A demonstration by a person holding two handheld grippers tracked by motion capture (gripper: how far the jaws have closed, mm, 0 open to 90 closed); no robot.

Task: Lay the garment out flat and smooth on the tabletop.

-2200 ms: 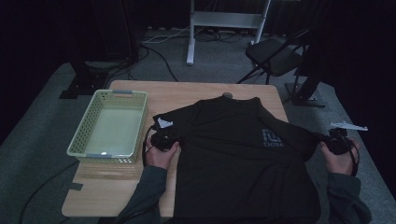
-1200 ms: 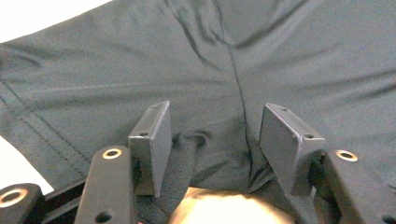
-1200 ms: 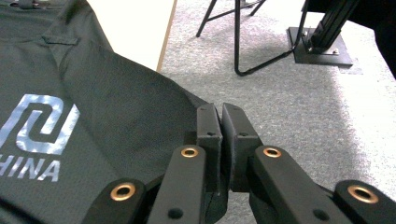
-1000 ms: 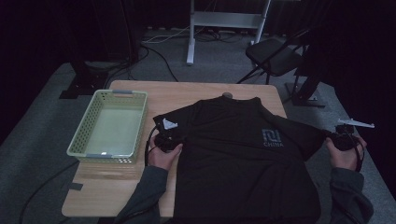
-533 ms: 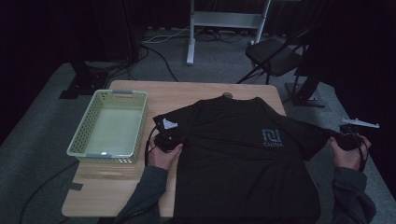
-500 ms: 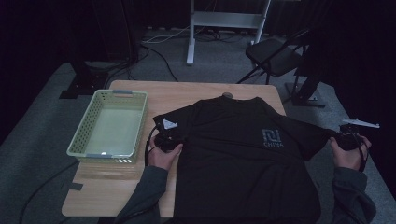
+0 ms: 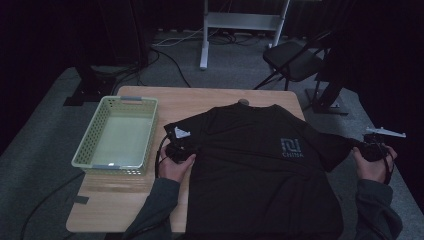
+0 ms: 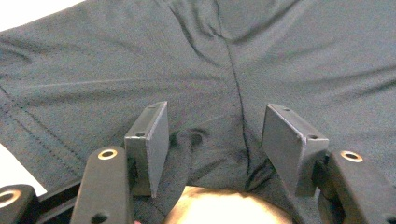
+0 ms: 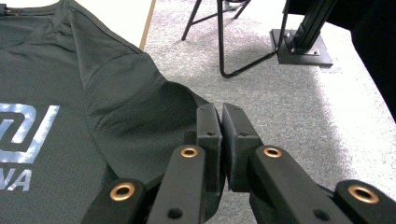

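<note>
While the left hand-held gripper (image 7: 178, 150) has kept its place at the near left sleeve of the black T-shirt (image 7: 260, 165), the right hand-held gripper (image 7: 372, 149) has drawn farther out to the right than it was two seconds ago, past the table's edge, and the right sleeve (image 7: 332, 147) is now pulled out straight toward it. In the right gripper view the right hand-held gripper's (image 9: 221, 128) jaws are pressed together on the sleeve's hem. In the left gripper view the left hand-held gripper's (image 8: 212, 140) jaws stand well apart, low over the dark fabric, with a seam running between them; they grip nothing. The T-shirt lies front up on the right part of the wooden table (image 7: 200, 100), its collar toward the far edge, a pale printed logo (image 7: 291, 147) on the chest and its hem hanging over the near edge.

A pale green plastic basket (image 7: 118, 137) sits on the left part of the table, just beside the shirt's left sleeve, and nothing stands between either gripper and the cloth. Grey carpet (image 7: 45, 135) surrounds the table. Beyond the far edge are a dark folding chair (image 7: 295, 60), a white metal stand (image 7: 240, 22) and cables on the floor, all in a dim room
</note>
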